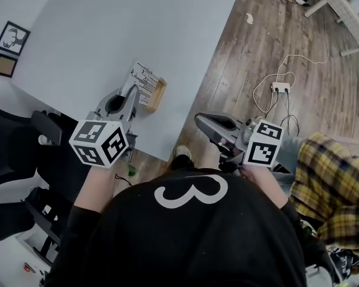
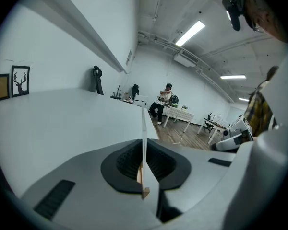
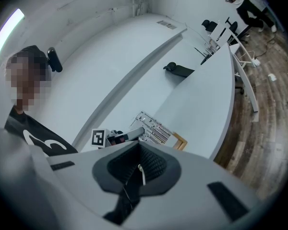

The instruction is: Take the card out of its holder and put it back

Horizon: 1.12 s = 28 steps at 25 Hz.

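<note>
The pale tabletop [image 1: 137,23] runs long and ends in a straight edge above the wooden floor [image 1: 239,58]. Close to that edge sits a small wooden holder [image 1: 158,95] with a card [image 1: 145,79] in it, covered in print. Farther along the tabletop lies a dark object [image 3: 179,70], too small to make out. A white power strip [image 1: 280,87] lies on the floor.

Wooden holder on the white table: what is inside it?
A white printed card stands in the light wooden holder, the left gripper shut on its edge. The card's bottom strip, down in the slot, is hidden.
</note>
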Each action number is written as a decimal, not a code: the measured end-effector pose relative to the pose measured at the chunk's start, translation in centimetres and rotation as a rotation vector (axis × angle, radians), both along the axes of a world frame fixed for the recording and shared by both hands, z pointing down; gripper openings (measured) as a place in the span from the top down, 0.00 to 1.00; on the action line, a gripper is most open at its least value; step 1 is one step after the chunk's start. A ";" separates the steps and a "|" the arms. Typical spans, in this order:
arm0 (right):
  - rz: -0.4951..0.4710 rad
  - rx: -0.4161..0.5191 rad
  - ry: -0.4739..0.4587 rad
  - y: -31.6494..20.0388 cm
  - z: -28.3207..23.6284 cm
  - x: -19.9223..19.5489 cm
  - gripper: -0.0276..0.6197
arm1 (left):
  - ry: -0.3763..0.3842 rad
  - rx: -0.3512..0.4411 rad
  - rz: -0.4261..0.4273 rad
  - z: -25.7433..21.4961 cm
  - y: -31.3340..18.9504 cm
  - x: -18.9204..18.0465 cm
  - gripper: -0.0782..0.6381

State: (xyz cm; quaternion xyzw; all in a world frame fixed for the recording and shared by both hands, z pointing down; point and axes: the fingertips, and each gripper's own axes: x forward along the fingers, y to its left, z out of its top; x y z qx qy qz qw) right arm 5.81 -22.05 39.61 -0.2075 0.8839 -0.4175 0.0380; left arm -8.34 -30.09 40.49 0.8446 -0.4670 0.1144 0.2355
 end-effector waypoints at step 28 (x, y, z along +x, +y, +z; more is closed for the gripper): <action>0.000 -0.021 -0.001 -0.7 0.5 0.0 0.94 | -0.060 -0.044 -0.027 2.0 -0.4 0.8 0.86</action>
